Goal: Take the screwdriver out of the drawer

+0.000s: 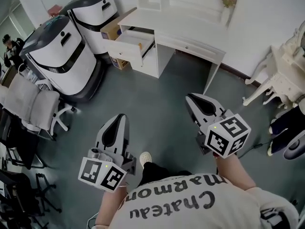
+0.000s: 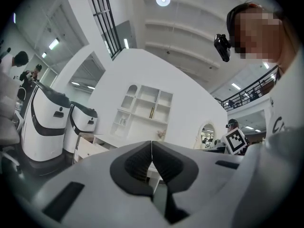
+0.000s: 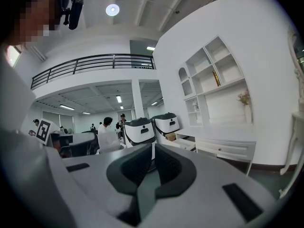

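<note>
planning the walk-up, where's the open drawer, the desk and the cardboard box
open drawer (image 1: pixel 136 40), head view, on the inside of the pulled-out drawer
desk (image 1: pixel 177 26), head view, on its bare white top
cardboard box (image 1: pixel 111 32), head view, on its brown top face

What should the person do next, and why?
Probably step closer to the open drawer of the white desk: it lies well ahead, out of reach, and both the left tongs and right tongs are shut and empty.
</note>
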A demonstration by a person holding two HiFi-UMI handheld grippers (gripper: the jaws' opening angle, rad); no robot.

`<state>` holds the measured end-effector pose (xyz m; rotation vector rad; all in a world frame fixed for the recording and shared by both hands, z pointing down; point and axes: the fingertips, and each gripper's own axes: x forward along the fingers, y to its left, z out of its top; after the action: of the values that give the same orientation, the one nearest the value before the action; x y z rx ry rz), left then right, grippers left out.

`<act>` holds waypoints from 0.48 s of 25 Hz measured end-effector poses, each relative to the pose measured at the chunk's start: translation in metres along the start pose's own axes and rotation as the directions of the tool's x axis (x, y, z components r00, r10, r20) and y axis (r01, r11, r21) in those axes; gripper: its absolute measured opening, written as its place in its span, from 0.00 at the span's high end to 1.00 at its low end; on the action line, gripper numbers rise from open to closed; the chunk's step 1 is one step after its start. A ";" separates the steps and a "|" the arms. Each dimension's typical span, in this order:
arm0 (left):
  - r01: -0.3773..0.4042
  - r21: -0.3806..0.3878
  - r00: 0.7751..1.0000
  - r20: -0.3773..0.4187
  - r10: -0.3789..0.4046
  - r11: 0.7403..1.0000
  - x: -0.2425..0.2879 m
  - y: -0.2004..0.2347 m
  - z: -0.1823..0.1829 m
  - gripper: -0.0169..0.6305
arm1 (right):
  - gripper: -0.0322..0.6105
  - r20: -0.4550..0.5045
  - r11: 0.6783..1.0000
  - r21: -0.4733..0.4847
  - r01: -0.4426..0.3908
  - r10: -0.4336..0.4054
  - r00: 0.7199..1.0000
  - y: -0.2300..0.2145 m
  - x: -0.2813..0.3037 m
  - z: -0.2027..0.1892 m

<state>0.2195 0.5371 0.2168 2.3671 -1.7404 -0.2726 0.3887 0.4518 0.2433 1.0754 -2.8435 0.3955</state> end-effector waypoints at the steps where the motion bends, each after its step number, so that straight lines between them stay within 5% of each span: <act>1: 0.005 -0.002 1.000 -0.002 -0.005 1.000 0.006 0.011 0.003 0.94 | 0.89 -0.002 1.000 0.000 0.006 -0.006 1.000 0.000 0.011 0.002; 12: 0.055 0.000 0.998 -0.023 -0.055 0.998 0.059 0.135 0.041 0.94 | 0.89 0.001 0.999 -0.009 0.042 -0.042 0.999 0.019 0.144 0.025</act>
<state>0.1022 0.4390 0.2105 2.4119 -1.6672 -0.2526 0.2681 0.3665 0.2379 1.1316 -2.8159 0.3792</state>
